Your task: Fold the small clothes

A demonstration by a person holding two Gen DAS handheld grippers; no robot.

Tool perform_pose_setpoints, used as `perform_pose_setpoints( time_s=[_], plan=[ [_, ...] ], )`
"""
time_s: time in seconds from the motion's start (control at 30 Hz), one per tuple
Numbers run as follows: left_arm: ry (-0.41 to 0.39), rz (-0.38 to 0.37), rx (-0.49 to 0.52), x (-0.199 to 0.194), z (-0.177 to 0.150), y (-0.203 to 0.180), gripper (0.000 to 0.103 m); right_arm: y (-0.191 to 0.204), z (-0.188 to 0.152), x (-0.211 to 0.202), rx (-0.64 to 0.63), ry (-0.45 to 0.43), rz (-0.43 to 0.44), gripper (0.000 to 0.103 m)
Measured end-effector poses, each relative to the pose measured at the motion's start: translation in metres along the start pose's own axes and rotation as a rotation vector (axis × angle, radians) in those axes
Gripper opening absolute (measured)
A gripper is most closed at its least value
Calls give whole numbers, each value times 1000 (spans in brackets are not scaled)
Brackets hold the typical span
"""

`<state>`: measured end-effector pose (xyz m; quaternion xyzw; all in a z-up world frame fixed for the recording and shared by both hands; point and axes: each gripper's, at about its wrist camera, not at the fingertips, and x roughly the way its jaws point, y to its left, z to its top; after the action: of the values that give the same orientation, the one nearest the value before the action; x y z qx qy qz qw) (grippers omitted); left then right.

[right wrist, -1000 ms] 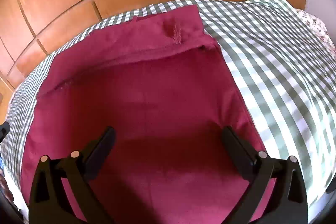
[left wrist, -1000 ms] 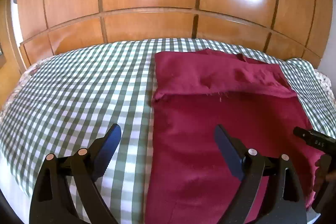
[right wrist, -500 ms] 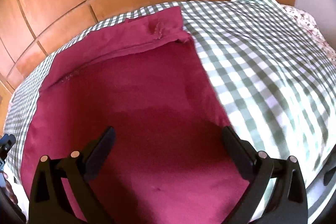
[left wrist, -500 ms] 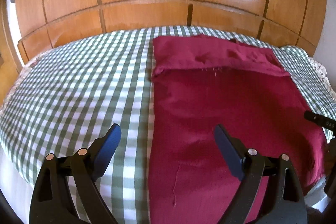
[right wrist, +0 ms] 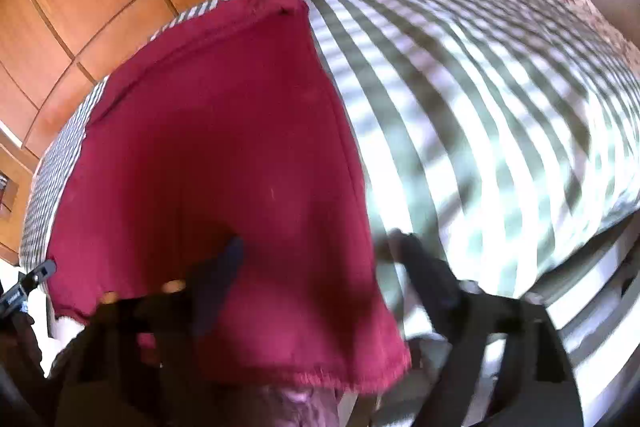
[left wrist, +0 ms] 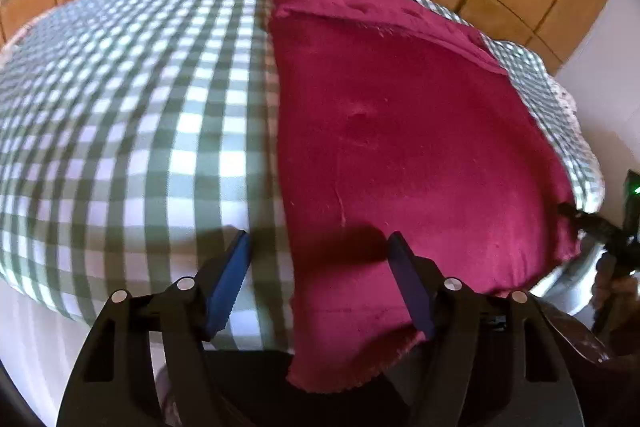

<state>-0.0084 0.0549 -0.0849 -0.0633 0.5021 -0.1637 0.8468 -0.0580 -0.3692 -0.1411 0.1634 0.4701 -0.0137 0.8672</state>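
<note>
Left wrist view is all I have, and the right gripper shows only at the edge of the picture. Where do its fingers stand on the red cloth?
Observer: In the right wrist view the right gripper straddles the right edge of the red cloth. One finger is over the cloth and the other over the checked bedcover.
Operator: Is it gripping the cloth?
Observer: No. Its jaws have just been closing with the cloth's edge between them, but they stand apart and do not press on it. The view is blurred.
Operator: And the near hem on that side?
Observer: The frayed hem seems to hang past the bedcover's near edge, close under the gripper.
</note>
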Motion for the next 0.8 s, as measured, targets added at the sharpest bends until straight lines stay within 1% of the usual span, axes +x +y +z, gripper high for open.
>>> perform_pose_setpoints(
  time_s=[0.03, 0.07, 0.1, 0.13, 0.17, 0.2, 0.23, 0.33, 0.4, 0.47, 0.53, 0.6, 0.73, 0.77, 0.8],
  plan=[
    [9, -26, 8, 0, -1, -2, 66, -1, -4, 0, -2, 5, 7, 57],
    [25, -65, 26, 1, -2, -6, 56, -2, -4, -1, -5, 7, 12, 53],
    [48, -93, 50, 3, -5, -11, 50, -2, -4, -1, -4, 12, 19, 46],
    [66, -102, 77, 6, -8, -17, 36, -3, -2, -2, 2, 23, 36, 35],
    [73, -104, 93, 7, -9, -20, 18, -3, -1, -4, 3, 28, 49, 27],
    [76, -114, 104, 7, -9, -22, 13, -1, 0, -7, -3, 25, 63, 12],
    [72, -134, 105, 5, -7, -22, 11, 2, 2, -11, -8, 19, 77, 9],
    [54, -224, 69, -8, 7, -16, 11, 14, 10, -25, -34, -8, 155, 8],
    [60, -260, 33, -12, 14, -11, 11, 23, 16, -35, -54, -38, 211, 8],
    [69, -263, 12, -12, 22, -8, 11, 26, 25, -41, -46, -64, 267, 8],
    [86, -250, 4, -6, 25, -7, 11, 27, 35, -45, -24, -86, 329, 8],
    [94, -243, -13, -2, 27, -7, 11, 28, 45, -45, -6, -99, 372, 8],
    [68, -236, -11, -5, 36, -9, 11, 31, 67, -38, 32, -102, 446, 8],
    [54, -219, -5, -6, 38, -10, 11, 33, 73, -35, 38, -102, 460, 8],
    [50, -222, -11, -6, 39, -5, 11, 35, 79, -34, 37, -105, 462, 8]
  ],
)
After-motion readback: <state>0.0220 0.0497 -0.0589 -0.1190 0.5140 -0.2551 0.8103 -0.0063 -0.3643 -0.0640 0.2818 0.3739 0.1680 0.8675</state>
